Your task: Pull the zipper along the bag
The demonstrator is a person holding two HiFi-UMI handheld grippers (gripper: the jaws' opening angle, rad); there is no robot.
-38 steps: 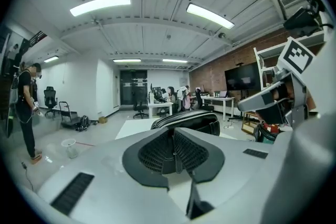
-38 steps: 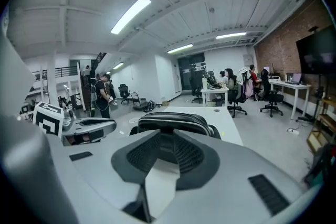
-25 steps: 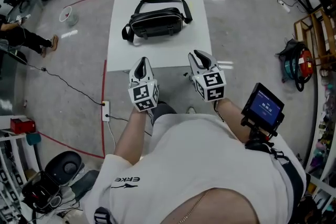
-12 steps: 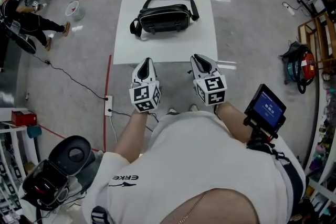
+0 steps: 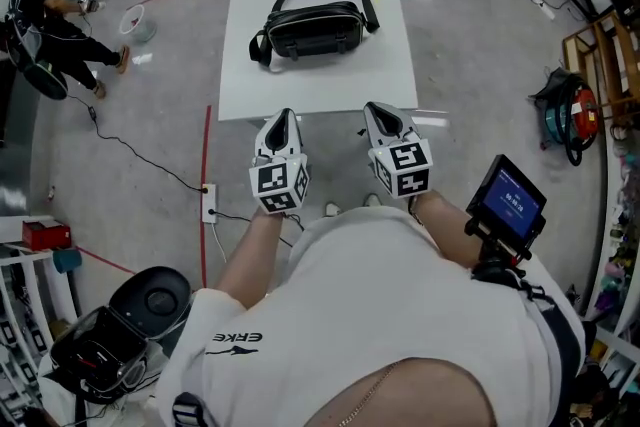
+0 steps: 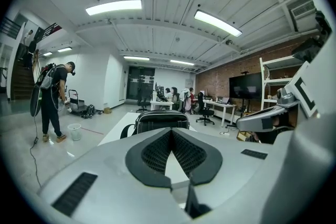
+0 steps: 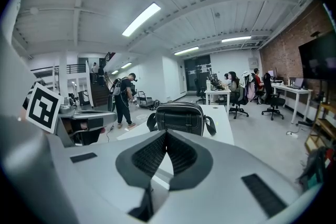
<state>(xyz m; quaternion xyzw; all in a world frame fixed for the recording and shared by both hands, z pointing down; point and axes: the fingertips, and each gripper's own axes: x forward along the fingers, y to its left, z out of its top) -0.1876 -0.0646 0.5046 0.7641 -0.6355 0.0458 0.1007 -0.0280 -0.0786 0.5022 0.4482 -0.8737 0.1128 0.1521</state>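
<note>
The white desk (image 5: 320,87) carries the black bag (image 5: 314,27) at its middle, strap behind, reachable from both sides (zipper too small to judge); left hand-held gripper (image 5: 282,116) and right hand-held gripper (image 5: 379,109) hover at the desk's near edge, jaws together, empty.
</note>
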